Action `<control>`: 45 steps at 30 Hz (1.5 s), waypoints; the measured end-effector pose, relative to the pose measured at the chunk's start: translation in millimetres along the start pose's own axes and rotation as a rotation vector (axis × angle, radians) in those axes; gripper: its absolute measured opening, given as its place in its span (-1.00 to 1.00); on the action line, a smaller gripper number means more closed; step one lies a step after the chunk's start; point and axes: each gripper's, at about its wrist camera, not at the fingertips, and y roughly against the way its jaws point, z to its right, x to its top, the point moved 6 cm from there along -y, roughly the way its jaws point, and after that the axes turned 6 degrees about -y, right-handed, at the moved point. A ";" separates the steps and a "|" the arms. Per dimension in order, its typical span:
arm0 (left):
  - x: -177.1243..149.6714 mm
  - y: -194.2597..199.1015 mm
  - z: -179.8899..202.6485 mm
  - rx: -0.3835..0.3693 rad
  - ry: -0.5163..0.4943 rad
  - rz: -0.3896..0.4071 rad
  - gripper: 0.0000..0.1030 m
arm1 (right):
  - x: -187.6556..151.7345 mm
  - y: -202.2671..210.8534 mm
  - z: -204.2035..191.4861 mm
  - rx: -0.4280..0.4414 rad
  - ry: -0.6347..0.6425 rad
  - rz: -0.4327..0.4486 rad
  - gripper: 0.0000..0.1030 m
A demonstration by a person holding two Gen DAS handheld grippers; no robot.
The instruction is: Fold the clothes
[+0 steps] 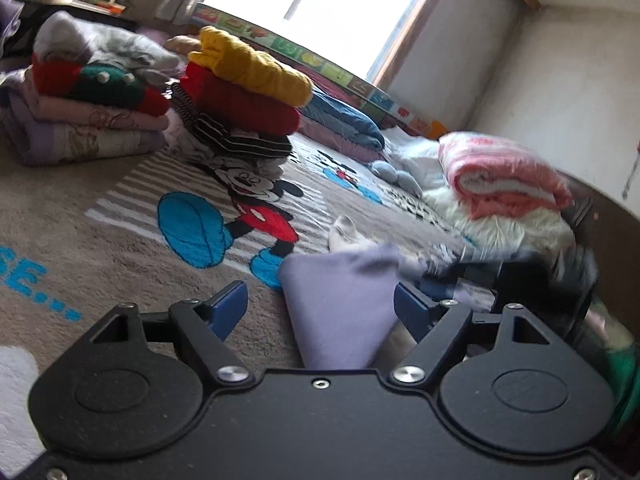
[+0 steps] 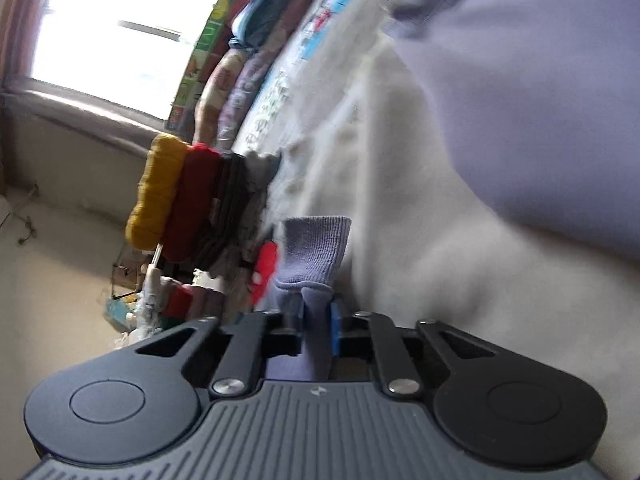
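Observation:
A lavender garment (image 1: 340,312) lies on the cartoon-print carpet (image 1: 120,240), with a corner of it running in between the blue fingers of my left gripper (image 1: 320,306), which stands wide open. In the right wrist view my right gripper (image 2: 316,316) is shut on the garment's ribbed lavender cuff (image 2: 316,248). The cuff sticks up past the fingertips, and the rest of the lavender garment (image 2: 540,120) hangs blurred at the upper right. The right wrist view is rolled sideways.
A folded stack topped by a yellow knit (image 1: 252,68) over a red one (image 1: 240,108) stands mid-carpet. Another folded pile (image 1: 88,116) sits far left. A pink blanket (image 1: 508,172) rests on white fluffy fabric (image 1: 516,232) at right. Rolled bedding (image 1: 344,120) lines the window wall.

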 end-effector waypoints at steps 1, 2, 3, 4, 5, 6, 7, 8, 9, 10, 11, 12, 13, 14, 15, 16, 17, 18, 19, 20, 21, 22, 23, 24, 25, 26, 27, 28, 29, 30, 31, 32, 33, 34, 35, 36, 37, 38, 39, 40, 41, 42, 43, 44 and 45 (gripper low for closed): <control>-1.9 -0.1 2.9 -0.005 -0.013 -0.007 0.56 | 3.1 1.6 -9.3 0.019 0.025 -0.006 -0.79; -4.5 -0.5 6.2 -0.008 -0.027 -0.017 0.56 | 6.2 3.2 -18.6 0.037 0.050 -0.012 -0.81; -7.9 -1.2 10.4 -0.009 -0.046 -0.029 0.56 | 10.3 5.9 -28.8 0.049 0.082 -0.015 -0.81; -11.0 -2.2 14.5 -0.008 -0.062 -0.039 0.56 | 14.7 8.9 -39.2 0.058 0.117 -0.017 -0.81; -15.1 -3.8 19.9 -0.007 -0.078 -0.054 0.56 | 19.4 13.1 -49.2 0.072 0.142 -0.017 -0.81; -18.4 -5.4 25.2 -0.011 -0.092 -0.064 0.56 | 23.6 17.0 -58.8 0.083 0.168 -0.018 -0.81; -21.6 -6.9 30.5 -0.015 -0.105 -0.075 0.56 | 27.6 20.9 -68.4 0.093 0.194 -0.019 -0.81; -25.9 -8.8 37.1 -0.019 -0.120 -0.086 0.56 | 31.5 24.8 -78.0 0.103 0.221 -0.019 -0.81; -30.3 -10.8 44.3 -0.023 -0.139 -0.098 0.56 | 34.4 27.7 -87.2 0.110 0.251 -0.022 -0.81; -34.6 -12.3 51.7 -0.027 -0.161 -0.108 0.56 | 36.6 30.5 -95.4 0.116 0.277 -0.032 -0.81; -38.9 -13.8 59.0 -0.030 -0.182 -0.117 0.56 | 38.7 33.3 -103.2 0.121 0.303 -0.043 -0.81; -44.1 -14.4 67.7 -0.028 -0.214 -0.127 0.56 | 40.4 35.6 -110.7 0.119 0.334 -0.051 -0.81; -49.3 -15.0 76.4 -0.025 -0.246 -0.136 0.56 | 41.9 37.8 -116.2 0.117 0.359 -0.058 -0.81; -54.0 -15.4 83.6 -0.004 -0.284 -0.142 0.56 | 43.4 40.1 -121.1 0.116 0.381 -0.065 -0.81; -58.1 -15.2 88.7 0.020 -0.313 -0.144 0.56 | 45.0 42.1 -126.2 0.112 0.408 -0.069 -0.81; -62.0 -15.0 93.7 0.044 -0.341 -0.147 0.55 | 45.2 46.5 -128.7 0.111 0.427 -0.069 -0.81; -63.6 -15.7 95.1 0.052 -0.340 -0.145 0.50 | 44.9 51.5 -130.4 0.111 0.443 -0.069 -0.81; -65.1 -16.4 96.3 0.059 -0.338 -0.144 0.43 | 46.6 55.6 -131.7 0.113 0.450 -0.064 -0.81; -66.5 -17.1 97.5 0.067 -0.335 -0.142 0.38 | 49.0 59.3 -132.9 0.116 0.453 -0.058 -0.81; -66.9 -18.1 96.4 0.076 -0.325 -0.139 0.25 | 51.3 63.0 -134.0 0.119 0.456 -0.052 -0.82; -67.1 -19.1 95.2 0.084 -0.318 -0.136 0.09 | 53.7 66.4 -133.3 0.121 0.455 -0.045 -0.82; -67.3 -20.0 94.0 0.091 -0.312 -0.133 0.03 | 56.0 69.7 -132.1 0.123 0.452 -0.039 -0.82; -67.4 -21.0 92.8 0.098 -0.306 -0.129 -0.08 | 58.2 73.2 -131.1 0.126 0.449 -0.034 -0.82; -68.3 -22.4 94.2 0.095 -0.309 -0.132 -0.23 | 60.4 76.7 -130.1 0.129 0.446 -0.029 -0.82; -69.2 -23.8 95.7 0.091 -0.312 -0.135 -0.30 | 62.5 80.1 -129.0 0.132 0.443 -0.024 -0.82; -70.1 -25.2 97.2 0.087 -0.315 -0.138 -0.36 | 64.7 83.6 -128.0 0.136 0.441 -0.020 -0.82; -71.0 -26.7 98.7 0.082 -0.319 -0.142 -0.51 | 66.9 87.1 -127.0 0.139 0.438 -0.015 -0.82; -72.4 -28.2 101.0 0.078 -0.325 -0.147 -0.59 | 69.0 90.6 -126.0 0.142 0.435 -0.010 -0.82; -74.1 -29.3 104.5 0.070 -0.338 -0.151 -0.71 | 71.2 94.1 -125.0 0.146 0.433 -0.006 -0.82; -75.8 -30.5 108.1 0.062 -0.351 -0.155 -0.80 | 73.6 97.0 -124.1 0.149 0.431 -0.002 -0.82; -77.5 -30.9 112.0 0.055 -0.368 -0.157 -0.81 | 76.0 101.0 -123.5 0.156 0.430 0.002 -0.83; -79.6 -31.7 116.6 0.048 -0.389 -0.161 -0.83 | 78.3 105.3 -122.9 0.163 0.431 0.007 -0.84; -81.8 -32.6 121.4 0.050 -0.423 -0.163 -0.84 | 80.8 109.7 -121.5 0.167 0.434 0.014 -0.84; -84.0 -33.5 126.2 0.052 -0.458 -0.165 -0.85 | 83.9 114.1 -119.6 0.170 0.433 0.020 -0.84; -86.5 -34.1 131.5 0.058 -0.503 -0.165 -0.88 | 86.9 118.6 -116.6 0.174 0.428 0.026 -0.84; -88.5 -35.2 135.9 0.062 -0.544 -0.166 -0.89 | 89.7 122.7 -113.1 0.175 0.423 0.032 -0.84; -90.8 -35.7 140.7 0.071 -0.591 -0.164 -0.89 | 92.6 127.2 -108.8 0.176 0.418 0.040 -0.84; -92.8 -36.0 142.8 0.081 -0.628 -0.163 -0.90 | 95.9 131.5 -104.1 0.176 0.411 0.048 -0.85; -95.0 -36.9 145.7 0.089 -0.666 -0.165 -0.91 | 99.2 135.8 -99.3 0.175 0.404 0.055 -0.85; -96.9 -37.7 147.3 0.095 -0.693 -0.166 -0.91 | 102.9 140.3 -93.5 0.173 0.396 0.063 -0.85; -98.8 -38.6 148.8 0.100 -0.719 -0.166 -0.91 | 106.4 144.7 -87.2 0.174 0.385 0.068 -0.85; -100.2 -39.1 150.1 0.108 -0.747 -0.167 -0.91 | 109.2 148.4 -81.4 0.174 0.378 0.074 -0.85; -101.2 -39.3 150.6 0.113 -0.770 -0.167 -0.92 | 111.3 152.5 -74.3 0.172 0.370 0.081 -0.85; -102.1 -39.6 151.1 0.119 -0.792 -0.168 -0.93 | 113.4 156.7 -66.9 0.170 0.361 0.089 -0.85; -102.4 -39.7 151.2 0.122 -0.806 -0.169 -0.94 | 115.4 160.9 -59.5 0.167 0.352 0.096 -0.85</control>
